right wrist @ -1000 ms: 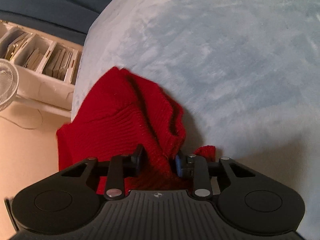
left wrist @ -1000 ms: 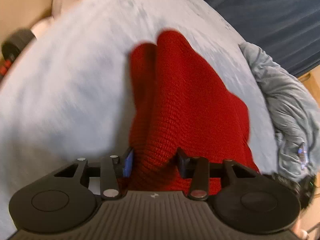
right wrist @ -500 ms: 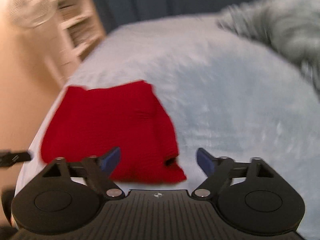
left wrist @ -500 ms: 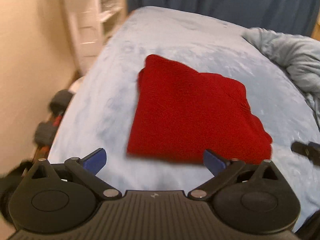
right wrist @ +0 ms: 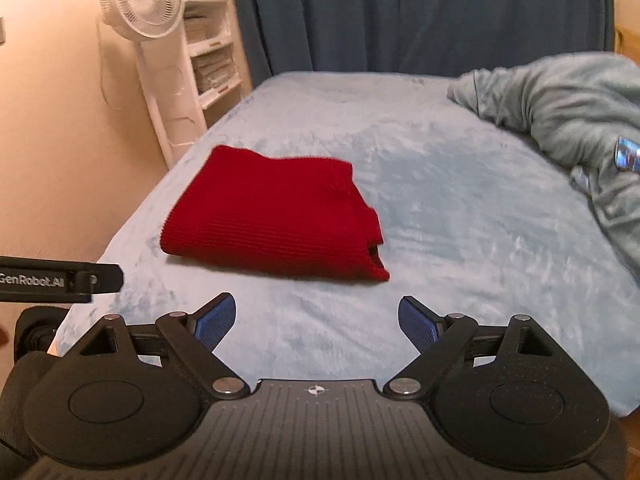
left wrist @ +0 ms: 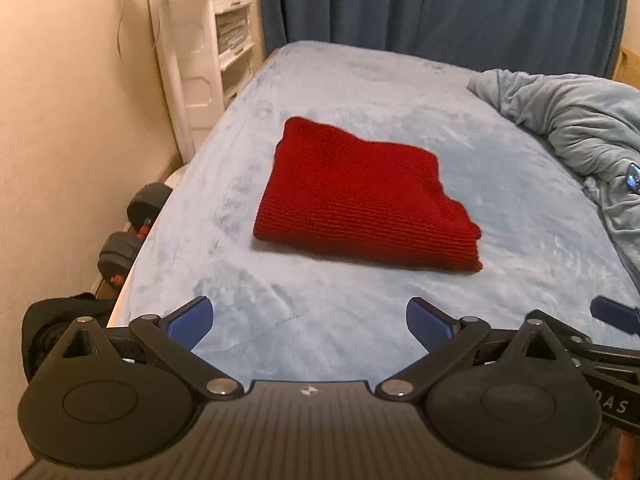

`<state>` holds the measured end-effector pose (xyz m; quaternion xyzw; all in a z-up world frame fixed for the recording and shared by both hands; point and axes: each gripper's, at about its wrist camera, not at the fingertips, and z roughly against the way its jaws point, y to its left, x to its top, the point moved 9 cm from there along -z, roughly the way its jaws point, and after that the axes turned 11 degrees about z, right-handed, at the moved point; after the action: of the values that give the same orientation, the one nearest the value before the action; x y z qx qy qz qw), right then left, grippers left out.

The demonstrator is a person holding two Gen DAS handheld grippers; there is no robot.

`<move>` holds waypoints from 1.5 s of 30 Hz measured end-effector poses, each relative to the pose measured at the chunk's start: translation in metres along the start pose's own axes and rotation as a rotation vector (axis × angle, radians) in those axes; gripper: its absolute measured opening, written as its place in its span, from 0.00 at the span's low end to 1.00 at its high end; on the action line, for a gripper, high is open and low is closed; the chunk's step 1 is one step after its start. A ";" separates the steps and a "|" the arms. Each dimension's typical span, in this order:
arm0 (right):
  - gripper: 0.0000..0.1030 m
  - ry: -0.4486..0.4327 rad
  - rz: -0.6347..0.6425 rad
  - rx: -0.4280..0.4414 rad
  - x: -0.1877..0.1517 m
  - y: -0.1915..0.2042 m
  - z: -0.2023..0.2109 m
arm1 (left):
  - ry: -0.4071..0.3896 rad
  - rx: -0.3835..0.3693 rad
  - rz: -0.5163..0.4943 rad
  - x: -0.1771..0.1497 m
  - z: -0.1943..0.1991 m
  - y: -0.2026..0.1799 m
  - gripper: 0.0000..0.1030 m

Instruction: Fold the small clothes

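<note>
Bed [left wrist: 360, 312] beside blue curtain [left wrist: 440, 4]

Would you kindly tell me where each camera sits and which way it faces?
Left wrist: on the left gripper, facing along the light blue plush bed at the folded red knit garment; open fingers show.
Right wrist: on the right gripper, facing likewise; open fingers show.
Shared: garment, bed, white standing fan, crumpled grey-blue blanket.

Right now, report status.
Left gripper open, empty. Right gripper open, empty. Red knit folded flat on bed. Nothing between grippers and knit.
</note>
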<state>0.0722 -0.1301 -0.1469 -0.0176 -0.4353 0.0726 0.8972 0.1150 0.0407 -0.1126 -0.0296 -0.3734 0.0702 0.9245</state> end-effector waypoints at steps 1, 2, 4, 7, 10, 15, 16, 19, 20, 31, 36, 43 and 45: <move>0.87 -0.008 0.012 -0.003 0.001 0.002 0.003 | -0.009 0.001 -0.004 0.000 0.003 -0.001 1.00; 0.87 -0.014 0.023 -0.003 0.002 0.004 0.005 | -0.018 0.005 -0.008 0.000 0.007 0.000 1.00; 0.87 -0.021 0.034 -0.003 0.004 0.007 0.009 | -0.031 0.012 -0.009 0.000 0.012 0.000 1.00; 0.87 -0.025 0.037 -0.003 0.002 0.009 0.014 | -0.036 0.010 -0.015 -0.001 0.016 0.001 1.00; 0.87 -0.025 0.037 0.000 0.002 0.010 0.015 | -0.037 0.008 -0.027 -0.003 0.018 -0.001 1.00; 0.87 -0.025 0.053 0.001 0.001 0.013 0.016 | -0.039 0.009 -0.042 -0.006 0.020 -0.003 1.00; 0.87 -0.022 0.052 0.001 0.001 0.013 0.016 | -0.039 0.009 -0.041 -0.006 0.020 -0.004 1.00; 0.87 -0.015 0.051 0.004 0.000 0.015 0.015 | -0.036 0.015 -0.045 -0.007 0.019 -0.003 1.00; 0.87 -0.013 0.052 0.003 -0.001 0.016 0.014 | -0.034 0.016 -0.044 -0.007 0.018 -0.002 1.00; 0.87 0.002 0.054 0.002 -0.002 0.017 0.011 | -0.026 0.028 -0.054 -0.008 0.016 0.001 1.00; 0.87 0.003 0.054 0.001 -0.002 0.016 0.011 | -0.026 0.032 -0.055 -0.009 0.015 0.002 1.00; 0.87 0.005 0.052 0.001 -0.003 0.016 0.010 | -0.027 0.037 -0.057 -0.010 0.015 0.003 1.00; 0.87 0.005 0.052 0.000 -0.003 0.016 0.010 | -0.027 0.038 -0.057 -0.010 0.015 0.003 1.00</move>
<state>0.0612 -0.1153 -0.1444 -0.0291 -0.4324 0.0960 0.8961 0.0965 0.0421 -0.1090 -0.0003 -0.3853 0.0515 0.9214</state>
